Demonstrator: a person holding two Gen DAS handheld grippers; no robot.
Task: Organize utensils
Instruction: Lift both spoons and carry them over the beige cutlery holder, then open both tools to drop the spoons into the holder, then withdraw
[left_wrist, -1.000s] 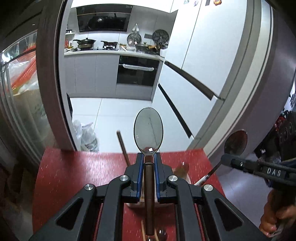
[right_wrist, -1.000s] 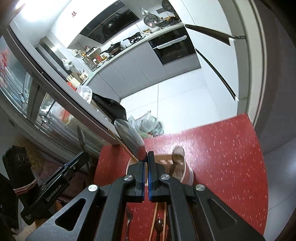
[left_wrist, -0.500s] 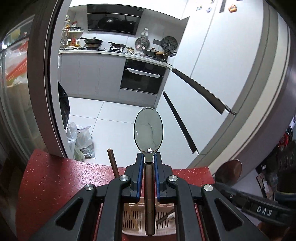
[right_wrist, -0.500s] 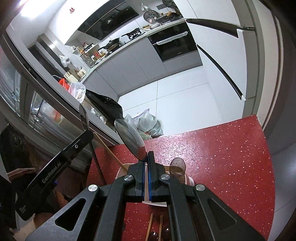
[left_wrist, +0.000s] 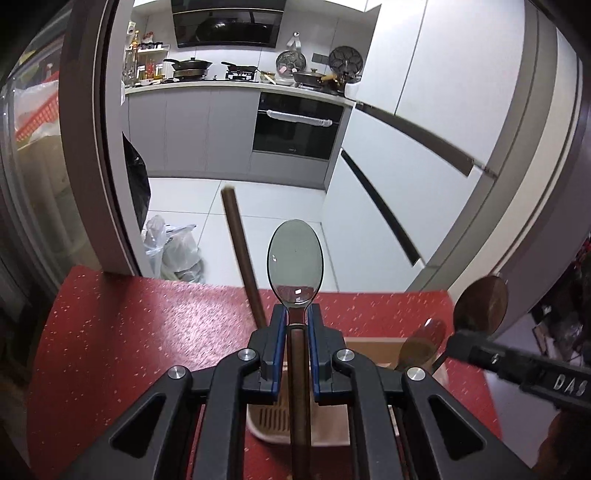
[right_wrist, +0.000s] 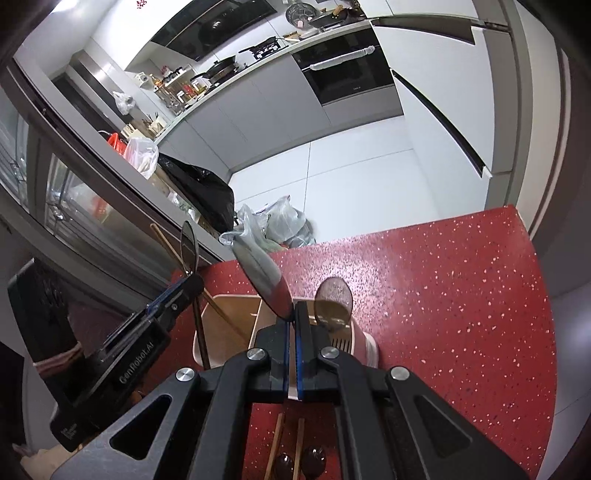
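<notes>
While both grippers hang over the red speckled table (left_wrist: 147, 332), each carries a spoon.

Left wrist view: the left gripper (left_wrist: 295, 325) is clamped on a spoon (left_wrist: 295, 266) with a dark wooden handle, blue pads pressing the neck just under the shiny bowl. Bowl points up and away, toward the kitchen floor; handle runs back between the jaws toward the camera. Directly below sits a beige utensil holder (left_wrist: 266, 424), slotted wall visible at its near side. A brown wooden stick (left_wrist: 240, 254) rises out of the holder's left part, leaning left. At the holder's right end stands a small brown spoon (left_wrist: 424, 339), bowl up. Far right, the right gripper (left_wrist: 458, 347) comes in from the edge, nipping a second spoon whose bowl (left_wrist: 480, 302) looks dark and rounded from this side.

Right wrist view: the right gripper (right_wrist: 291, 317) is pinched fully together on the thin neck of a metal spoon (right_wrist: 258, 269), bowl tilted up to the left. The holder (right_wrist: 236, 317) lies just beyond its tips, divided into compartments; a brown spoon (right_wrist: 334, 299) stands in the right one. Left gripper (right_wrist: 188, 284) enters from the left, its spoon seen edge-on above the holder's left end. More wooden-handled utensils (right_wrist: 295, 458) lie on the table near the bottom edge.
</notes>
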